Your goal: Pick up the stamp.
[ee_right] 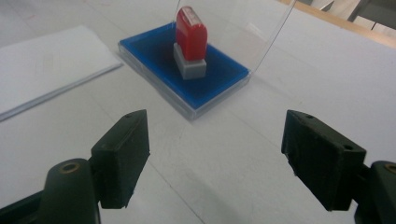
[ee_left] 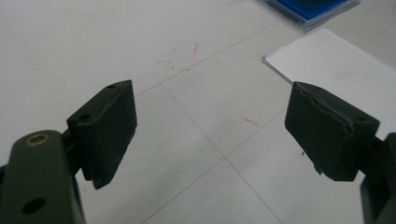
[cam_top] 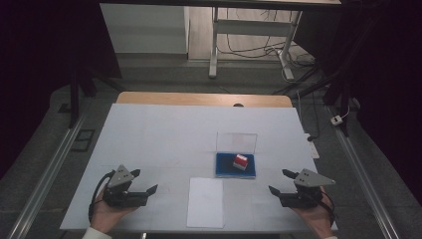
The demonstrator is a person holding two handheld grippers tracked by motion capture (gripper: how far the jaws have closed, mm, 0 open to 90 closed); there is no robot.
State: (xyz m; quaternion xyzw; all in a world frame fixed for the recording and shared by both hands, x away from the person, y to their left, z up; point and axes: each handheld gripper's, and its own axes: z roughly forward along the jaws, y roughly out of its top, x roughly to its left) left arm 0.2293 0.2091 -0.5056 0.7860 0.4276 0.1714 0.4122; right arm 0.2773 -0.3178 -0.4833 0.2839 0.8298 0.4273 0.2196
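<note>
White sheet covers the desk (cam_top: pixel 149 139), w/ a wood edge showing at the far side. Left gripper (cam_top: pixel 145 183), black w/ a grey three-cornered plate on top, sits near the front-left of the desk in the person's left hand (cam_top: pixel 107 214); jaws spread wide, nothing btwn them. In the left gripper view its jaws hang over bare desk w/ faint red scribble marks (ee_left: pixel 180 58).

Centre front: white rectangular paper sheet (cam_top: pixel 205 202) lies flat, just beside the near edge of a blue shallow tray w/ a clear plastic lid (cam_top: pixel 235 165); lid stands upright at the tray's far side. Red-and-grey small stamp block (cam_top: pixel 241 161) stands on the blue pad, approx mid-tray; red top, grey base in the right gripper view (ee_right: pixel 190 42).

Right gripper (cam_top: pixel 278 183), same build, is held in the right hand (cam_top: pixel 316 216) at front-right, near the tray but apart from it. Jaws wide open, empty, pointed toward the tray.
</note>
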